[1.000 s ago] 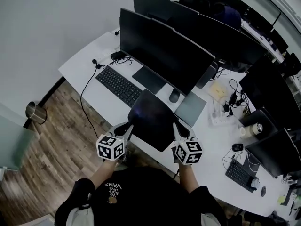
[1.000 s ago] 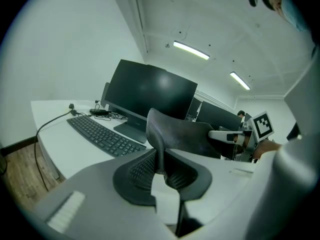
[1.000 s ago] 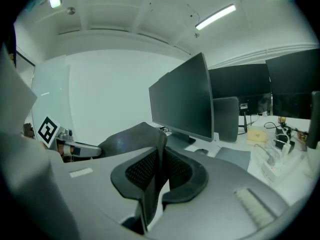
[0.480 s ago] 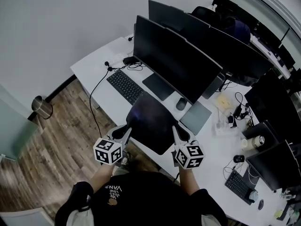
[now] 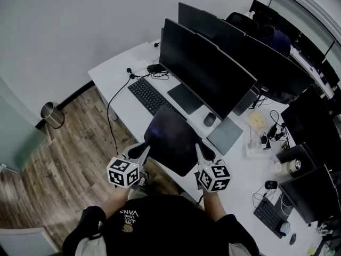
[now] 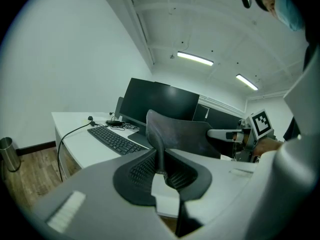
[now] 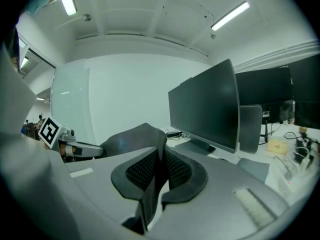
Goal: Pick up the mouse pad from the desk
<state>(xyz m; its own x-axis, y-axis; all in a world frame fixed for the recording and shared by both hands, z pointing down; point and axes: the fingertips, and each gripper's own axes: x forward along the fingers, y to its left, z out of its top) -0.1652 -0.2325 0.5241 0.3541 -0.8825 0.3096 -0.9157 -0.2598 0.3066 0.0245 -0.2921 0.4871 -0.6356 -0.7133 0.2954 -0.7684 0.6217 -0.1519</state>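
Note:
The mouse pad (image 5: pixel 171 138) is a dark, floppy sheet held up in the air in front of the desk (image 5: pixel 114 78), sagging between my two grippers. My left gripper (image 5: pixel 145 149) is shut on the pad's left edge, and my right gripper (image 5: pixel 198 149) is shut on its right edge. In the left gripper view the pad (image 6: pixel 182 134) rises from the closed jaws of the left gripper (image 6: pixel 161 168), with the right gripper (image 6: pixel 226 133) across it. In the right gripper view the pad's (image 7: pixel 127 140) edge is pinched in the right gripper (image 7: pixel 160 160).
On the desk stand a wide monitor (image 5: pixel 208 68), a black keyboard (image 5: pixel 152 96), a mouse (image 5: pixel 209 119) and a grey pad (image 5: pixel 225 135). More monitors and cables crowd the right. A metal bin (image 5: pixel 51 114) stands on the wood floor at the left.
Both grippers, still shut on the pad, have drawn back from the desk and risen a little. The desk has slid up and right in the head view.

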